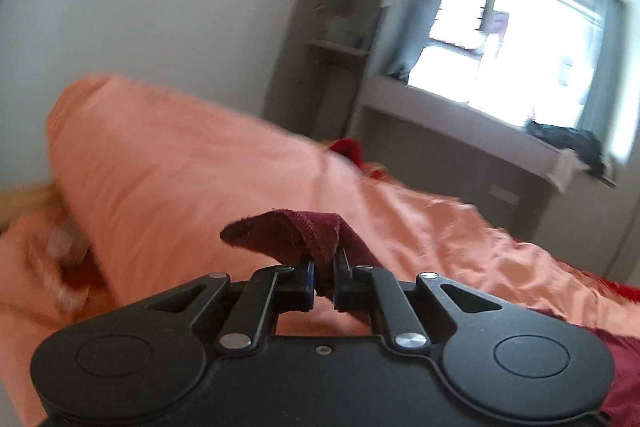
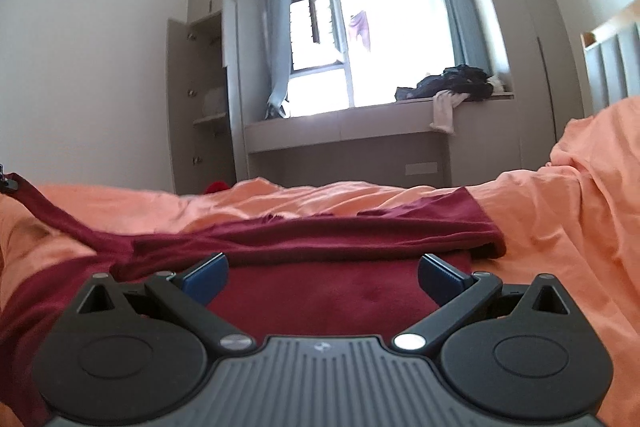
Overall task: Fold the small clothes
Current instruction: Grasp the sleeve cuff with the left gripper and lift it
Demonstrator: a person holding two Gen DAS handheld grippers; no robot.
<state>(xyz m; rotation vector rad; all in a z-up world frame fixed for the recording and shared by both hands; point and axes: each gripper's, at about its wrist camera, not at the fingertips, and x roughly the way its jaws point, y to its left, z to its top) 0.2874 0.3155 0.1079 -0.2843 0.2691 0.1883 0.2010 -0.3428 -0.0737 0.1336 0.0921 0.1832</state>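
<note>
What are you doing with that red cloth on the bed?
A person is folding a small dark red garment on a bed with an orange sheet, using a hand-held gripper in each hand. The left gripper is shut on one edge of the garment, pinching a bunched corner between its pads. The right gripper is open, its fingers spread just above the red cloth and holding nothing. The garment lies partly doubled over.
</note>
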